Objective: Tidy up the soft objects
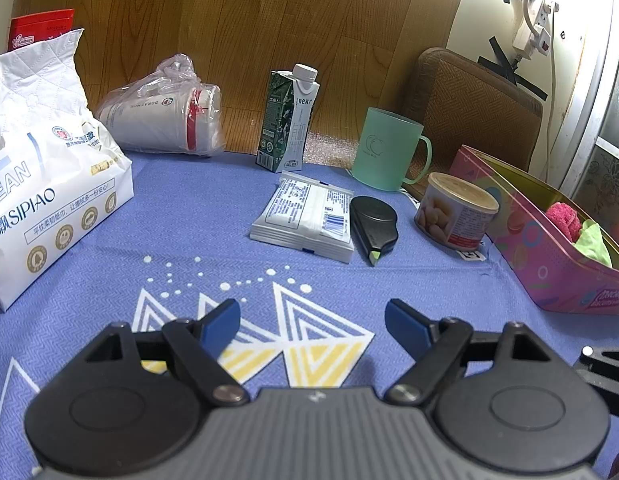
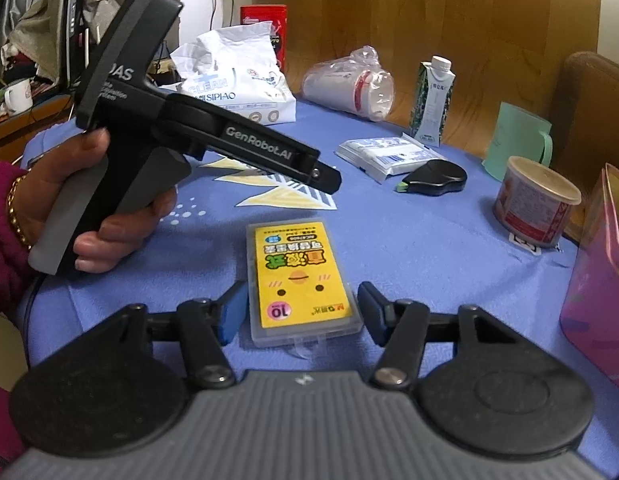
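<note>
A yellow wet-wipe pack [image 2: 297,280] in a clear case lies flat on the blue cloth between the blue pads of my right gripper [image 2: 301,308], which is open around its near end without squeezing it. My left gripper [image 1: 311,320] is open and empty above the cloth; it also shows in the right wrist view [image 2: 325,178], held in a hand. A pink tin box [image 1: 521,240] at the right holds a pink fluffy thing [image 1: 563,218] and a green cloth [image 1: 595,240]. A white tissue pack [image 1: 41,184] stands at the left. A flat white wipes pack [image 1: 305,216] lies mid-table.
On the blue tablecloth [image 1: 197,216] stand a milk carton [image 1: 287,120], a mint mug [image 1: 389,150], a small can [image 1: 455,210] and a black correction-tape dispenser [image 1: 373,224]. Bagged paper cups [image 1: 165,112] lie at the back. A red canister [image 1: 41,26] stands behind the tissue pack.
</note>
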